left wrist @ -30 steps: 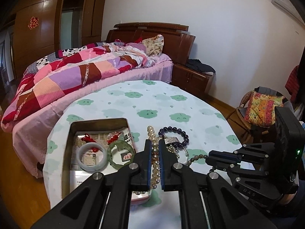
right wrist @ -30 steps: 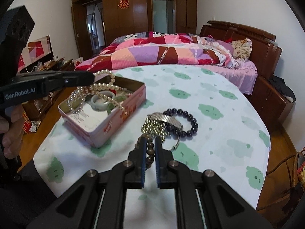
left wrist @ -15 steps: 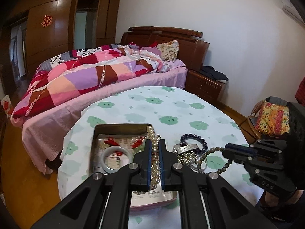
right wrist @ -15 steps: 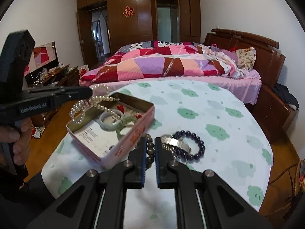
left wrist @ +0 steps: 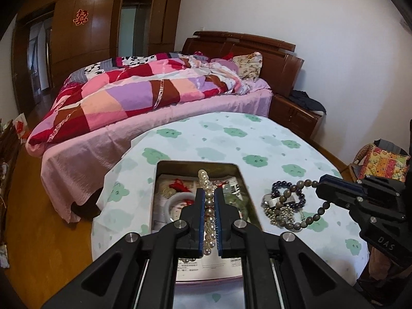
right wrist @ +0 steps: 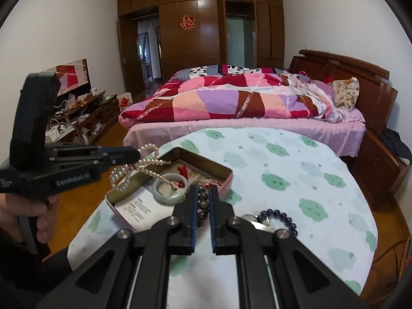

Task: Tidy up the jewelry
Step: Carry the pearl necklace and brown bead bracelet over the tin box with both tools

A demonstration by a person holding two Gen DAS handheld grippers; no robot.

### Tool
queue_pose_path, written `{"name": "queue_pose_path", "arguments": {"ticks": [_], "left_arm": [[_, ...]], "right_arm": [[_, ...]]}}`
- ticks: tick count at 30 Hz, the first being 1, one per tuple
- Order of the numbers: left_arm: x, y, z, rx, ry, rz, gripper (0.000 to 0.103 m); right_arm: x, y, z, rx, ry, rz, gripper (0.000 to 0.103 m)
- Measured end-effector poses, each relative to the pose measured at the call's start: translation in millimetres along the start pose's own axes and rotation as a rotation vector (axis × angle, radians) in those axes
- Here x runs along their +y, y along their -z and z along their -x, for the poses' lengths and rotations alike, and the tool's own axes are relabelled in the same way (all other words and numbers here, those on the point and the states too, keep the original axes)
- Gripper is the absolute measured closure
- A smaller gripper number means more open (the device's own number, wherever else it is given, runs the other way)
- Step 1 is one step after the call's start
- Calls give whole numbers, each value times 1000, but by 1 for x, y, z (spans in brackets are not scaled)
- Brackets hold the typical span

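Your left tongs (left wrist: 209, 200) are clamped on the pearl strand (left wrist: 208, 198). Its long axis runs straight along the fingers, poking out ahead of the tips. From the right wrist camera the rest of the strand (right wrist: 140, 166) hangs in loops below the tips, over the near-left corner of the tin box (right wrist: 224, 171).

Your right tongs (right wrist: 203, 200) are closed on the brown bead bracelet (right wrist: 202, 202), beads stacked in line between the fingers. Seen from the left tongs, its loop (left wrist: 296, 206) hangs open, just above the pile on the table.

Inside the tin (left wrist: 159, 180), ahead of the left tips: one pale bangle (right wrist: 168, 189), one green bangle (left wrist: 235, 202), red tassels.

Right of the tin, one dark purple bead bracelet (right wrist: 279, 217) and one metal watch band (left wrist: 270, 202) lie touching.

Surface: round table (left wrist: 231, 139), white cloth with green cloud print. Beyond it are a bed with patchwork quilt (right wrist: 231, 100) and a dark wood wardrobe (right wrist: 206, 25).
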State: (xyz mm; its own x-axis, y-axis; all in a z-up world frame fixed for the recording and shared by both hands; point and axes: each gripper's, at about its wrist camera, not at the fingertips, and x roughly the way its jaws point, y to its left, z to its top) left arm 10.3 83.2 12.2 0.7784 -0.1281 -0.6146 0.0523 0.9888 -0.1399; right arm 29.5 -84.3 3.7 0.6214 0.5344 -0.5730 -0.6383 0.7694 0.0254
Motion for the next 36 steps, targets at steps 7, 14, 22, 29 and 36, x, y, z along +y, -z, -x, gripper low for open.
{"name": "queue_pose_path", "arguments": {"ticks": [7, 14, 22, 29, 36], "left_arm": [[8, 5, -12, 35, -33, 4, 97], [16, 13, -26, 77, -43, 20, 97], [18, 18, -36, 122, -84, 10, 97], [20, 24, -46, 156, -82, 24, 97], [20, 26, -52, 170, -80, 33, 97]], "right_arm": [[10, -2, -15, 18, -26, 6, 93], [19, 3, -37, 59, -47, 5, 93], [19, 18, -65, 139, -77, -33, 93], [18, 27, -74, 175, -60, -40, 93], [17, 31, -78, 190, -48, -41, 93]]}}
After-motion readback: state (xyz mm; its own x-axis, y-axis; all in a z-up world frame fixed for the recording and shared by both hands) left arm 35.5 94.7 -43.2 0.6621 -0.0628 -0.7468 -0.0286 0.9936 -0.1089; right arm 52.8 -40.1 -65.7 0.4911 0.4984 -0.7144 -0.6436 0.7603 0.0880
